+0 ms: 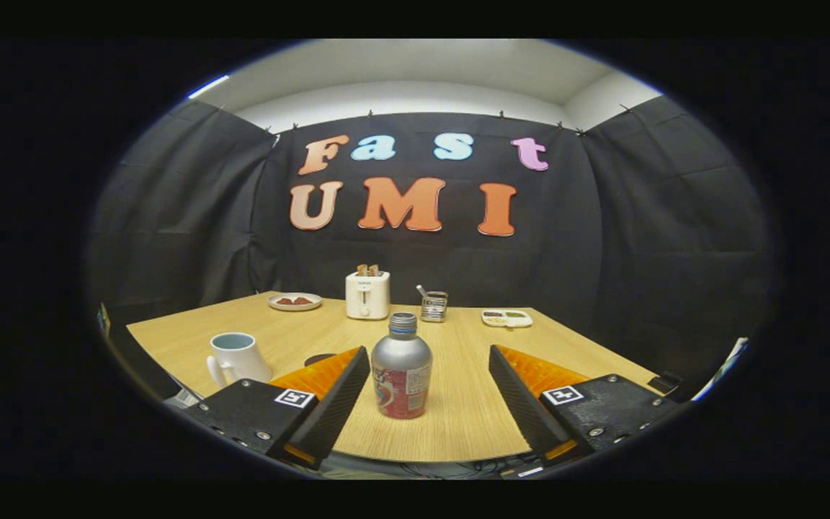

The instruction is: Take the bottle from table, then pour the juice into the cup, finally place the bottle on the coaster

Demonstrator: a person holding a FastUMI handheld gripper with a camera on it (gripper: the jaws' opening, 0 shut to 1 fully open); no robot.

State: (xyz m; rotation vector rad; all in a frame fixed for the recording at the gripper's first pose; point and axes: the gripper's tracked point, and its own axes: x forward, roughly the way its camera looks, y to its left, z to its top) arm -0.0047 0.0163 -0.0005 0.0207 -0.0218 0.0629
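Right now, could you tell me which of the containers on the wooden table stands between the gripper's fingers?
The silver metal bottle with the red label, upright between the open fingers; the white ceramic cup stands off to their left.

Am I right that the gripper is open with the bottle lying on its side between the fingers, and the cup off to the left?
Not quite: in the gripper view the bottle stands upright, cap on, not on its side. The rest holds: the gripper is open, the bottle sits between the fingers untouched, and the cup is to the left.
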